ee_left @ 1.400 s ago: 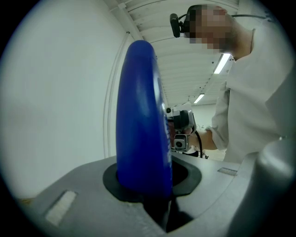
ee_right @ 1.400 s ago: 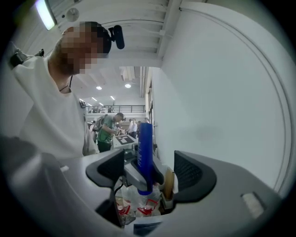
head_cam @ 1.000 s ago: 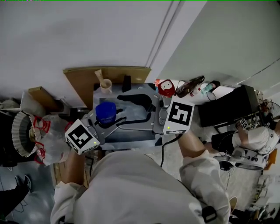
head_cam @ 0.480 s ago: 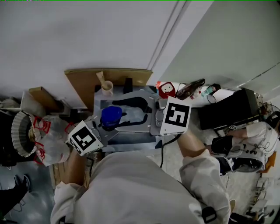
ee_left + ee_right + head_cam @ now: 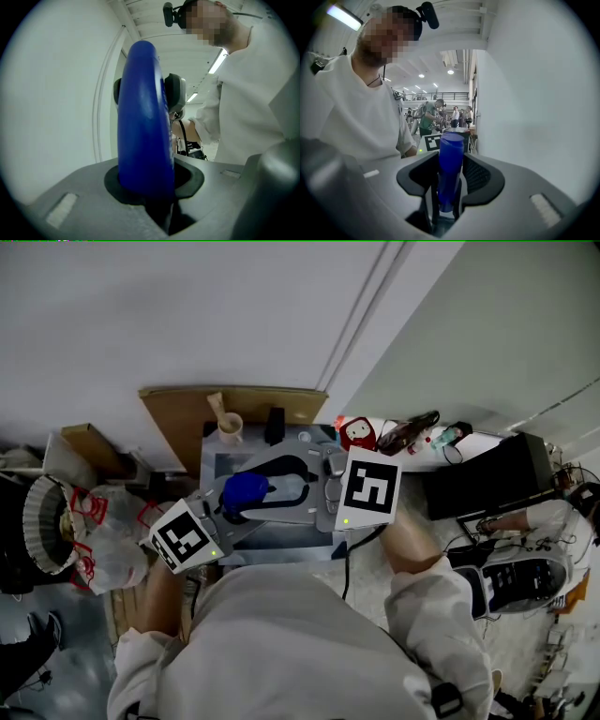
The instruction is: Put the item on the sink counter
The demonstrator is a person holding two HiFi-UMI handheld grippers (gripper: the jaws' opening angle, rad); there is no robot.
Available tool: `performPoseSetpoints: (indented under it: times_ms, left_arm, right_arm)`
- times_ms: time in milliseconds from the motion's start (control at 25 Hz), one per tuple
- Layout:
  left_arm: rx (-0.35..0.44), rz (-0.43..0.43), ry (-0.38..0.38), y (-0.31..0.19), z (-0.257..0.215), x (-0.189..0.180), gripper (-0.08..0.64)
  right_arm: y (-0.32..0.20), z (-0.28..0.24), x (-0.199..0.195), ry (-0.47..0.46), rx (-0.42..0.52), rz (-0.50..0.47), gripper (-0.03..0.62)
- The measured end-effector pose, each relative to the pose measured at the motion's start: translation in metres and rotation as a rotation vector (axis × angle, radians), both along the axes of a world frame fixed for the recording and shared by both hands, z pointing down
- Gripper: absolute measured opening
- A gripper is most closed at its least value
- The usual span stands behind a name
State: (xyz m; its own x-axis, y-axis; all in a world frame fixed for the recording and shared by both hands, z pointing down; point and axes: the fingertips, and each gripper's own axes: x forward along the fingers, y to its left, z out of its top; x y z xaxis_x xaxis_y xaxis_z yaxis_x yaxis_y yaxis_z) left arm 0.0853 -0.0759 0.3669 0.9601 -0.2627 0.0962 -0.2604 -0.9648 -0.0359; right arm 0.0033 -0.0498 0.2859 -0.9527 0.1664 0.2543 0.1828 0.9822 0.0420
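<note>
Left claw [image 5: 225, 510]: clamped on the blue disc [image 5: 246, 491], gripping it across its flat faces. In the left gripper view the disc stands on edge, rising straight out from between the jaws and filling the middle of the view.

Right claw [image 5: 281, 491]: jaws have just been closing, with the same disc between them. In the right gripper view the disc is edge-on and upright, and both pads look flush against its faces, so I read that as a grip.

So both claws are on the disc from opposite sides, pointing at each other. The right gripper view shows my left marker cube [image 5: 431, 143] just behind the disc. The left gripper view shows the grey head of the right claw behind the disc's top edge.

The disc is held up between the claws. In the head view it lines up with the sink tabletop [image 5: 291, 538] below, roughly mid-basin and left of centre. It is not resting on the tabletop.

On the tabletop:
- A wooden cup [image 5: 228, 425] with a stick in it stands at the back left.
- A small black object [image 5: 274, 423] is just right of the cup.
- A red-and-white container [image 5: 357, 432] sits at the back right corner.

A brown board [image 5: 187, 413] leans behind the unit.
</note>
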Motion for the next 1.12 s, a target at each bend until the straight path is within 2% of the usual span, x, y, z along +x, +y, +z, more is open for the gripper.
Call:
performPoseSetpoints:
  times_ms: [280, 600, 880, 1120]
  left_arm:
    - [-0.001, 0.026, -0.012, 0.003, 0.002, 0.001, 0.110]
    - [-0.004, 0.026, -0.022, 0.002, 0.004, 0.001, 0.114]
    - [0.003, 0.031, -0.007, 0.004, -0.002, 0.000, 0.115]
    - [-0.001, 0.043, 0.035, 0.007, -0.012, 0.000, 0.115]
  right_arm:
    - [0.002, 0.002, -0.001, 0.032, -0.066, -0.033, 0.153]
    - [0.001, 0.005, 0.000, 0.048, -0.069, -0.025, 0.152]
    - [0.002, 0.001, 0.000, 0.037, -0.074, -0.022, 0.151]
    - [0.004, -0.007, 0.002, 0.037, -0.068, -0.031, 0.152]
